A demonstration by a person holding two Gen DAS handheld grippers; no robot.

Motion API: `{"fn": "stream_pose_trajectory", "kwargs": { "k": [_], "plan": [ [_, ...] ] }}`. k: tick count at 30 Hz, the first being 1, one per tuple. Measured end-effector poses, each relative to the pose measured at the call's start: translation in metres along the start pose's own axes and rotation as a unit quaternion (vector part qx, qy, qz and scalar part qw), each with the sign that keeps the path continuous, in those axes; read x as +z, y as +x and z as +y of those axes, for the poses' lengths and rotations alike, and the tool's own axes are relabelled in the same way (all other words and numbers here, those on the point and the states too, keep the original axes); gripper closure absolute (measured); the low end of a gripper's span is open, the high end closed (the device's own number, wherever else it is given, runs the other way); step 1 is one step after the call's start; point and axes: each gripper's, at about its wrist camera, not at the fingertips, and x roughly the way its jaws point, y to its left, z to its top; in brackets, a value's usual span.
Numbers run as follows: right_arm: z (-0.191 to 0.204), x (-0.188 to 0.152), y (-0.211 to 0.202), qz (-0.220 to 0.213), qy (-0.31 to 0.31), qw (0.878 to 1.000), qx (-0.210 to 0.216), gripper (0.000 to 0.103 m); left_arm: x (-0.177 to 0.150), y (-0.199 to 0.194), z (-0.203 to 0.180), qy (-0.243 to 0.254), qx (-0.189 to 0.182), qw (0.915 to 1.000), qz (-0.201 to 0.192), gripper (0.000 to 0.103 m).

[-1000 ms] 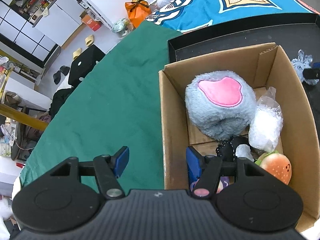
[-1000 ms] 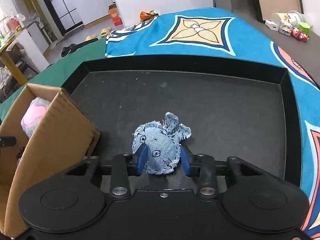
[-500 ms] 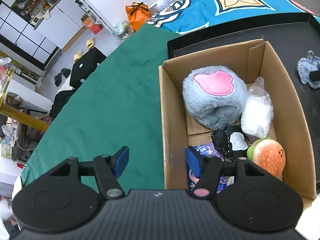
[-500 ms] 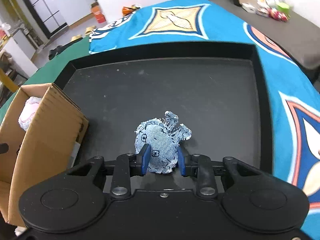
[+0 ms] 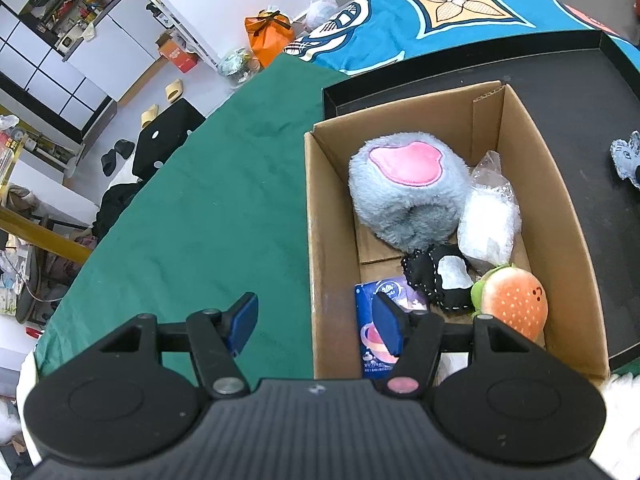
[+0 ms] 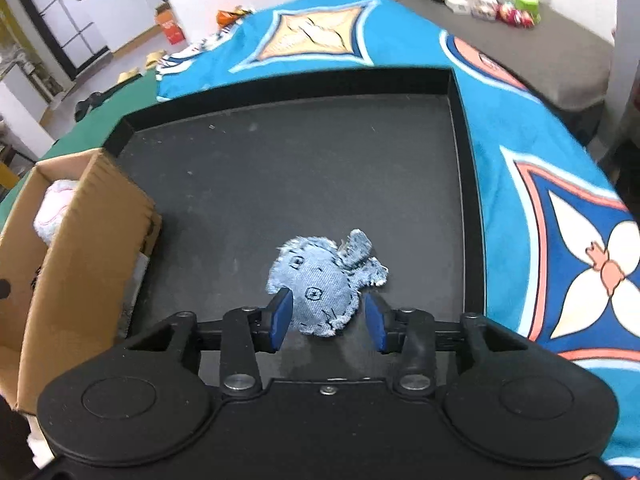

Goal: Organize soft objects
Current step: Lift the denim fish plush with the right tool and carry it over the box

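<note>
On the desk [image 5: 208, 216], under a green cloth, sat a black tray [image 6: 304, 168] with a cardboard box [image 5: 560, 216] at its left end. Box held a grey plush [image 5: 404, 184], a clear bag [image 5: 490, 224], a burger plush [image 5: 514, 304], a black pouch [image 5: 432, 276] and a tissue pack [image 5: 372, 332] by the near wall. Denim toy [image 6: 320, 284] lay on the tray floor just right of the box, outside it.

Right gripper [image 6: 328, 316] had clamped the toy half a second earlier; its jaws had just been opening. Now the right pad stood clear of the cloth with tray showing in the gap, and the left pad sat at the toy's edge, touching or barely apart, hard to tell. Toy looked flatter and spread out on the tray, no longer pinched up. Judged as a release: toy was set down on the tray, apart from the boxed items, so that placement looked done or nearly so.

Left gripper [image 5: 316, 320] hovered over the box's near-left wall, jaws apart, unchanged across the second, nothing between them but the wall below. One pad hung over the cloth, the other over the tissue pack. Likely next pick would come from the box, probably with the left; only a guess.
</note>
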Motion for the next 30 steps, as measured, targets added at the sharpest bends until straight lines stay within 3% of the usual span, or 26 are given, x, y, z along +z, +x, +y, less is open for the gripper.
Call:
{"fn": "stream_pose_trajectory", "kwargs": {
  "k": [6, 13, 16, 22, 25, 28, 30],
  "plan": [
    [0.017, 0.001, 0.0, -0.017, -0.049, 0.999, 0.004, 0.061, 0.0, 0.004, 0.003, -0.006, 0.0, 1.0, 0.002, 0.041],
    [0.027, 0.003, 0.016, -0.014, -0.092, 0.996, -0.013, 0.06, 0.0, 0.011, 0.005, -0.007, -0.001, 0.9999, 0.007, 0.041],
    [0.032, 0.001, 0.022, -0.013, -0.116, 0.993, -0.032, 0.056, 0.001, 0.014, 0.005, -0.008, -0.002, 0.9999, 0.011, 0.041],
    [0.032, 0.0, 0.032, -0.004, -0.12, 0.992, -0.047, 0.053, 0.003, 0.018, 0.003, -0.008, -0.005, 0.9999, 0.013, 0.041],
    [0.031, -0.001, 0.033, -0.008, -0.122, 0.991, -0.054, 0.058, 0.003, 0.018, 0.002, -0.007, -0.006, 0.9999, 0.012, 0.041],
    [0.031, -0.002, 0.03, -0.007, -0.131, 0.989, -0.064, 0.073, 0.003, 0.018, 0.003, -0.008, -0.006, 0.9999, 0.011, 0.041],
    [0.028, -0.001, 0.024, -0.005, -0.12, 0.991, -0.055, 0.077, 0.002, 0.017, 0.003, -0.008, -0.007, 0.9999, 0.011, 0.041]
  ]
}}
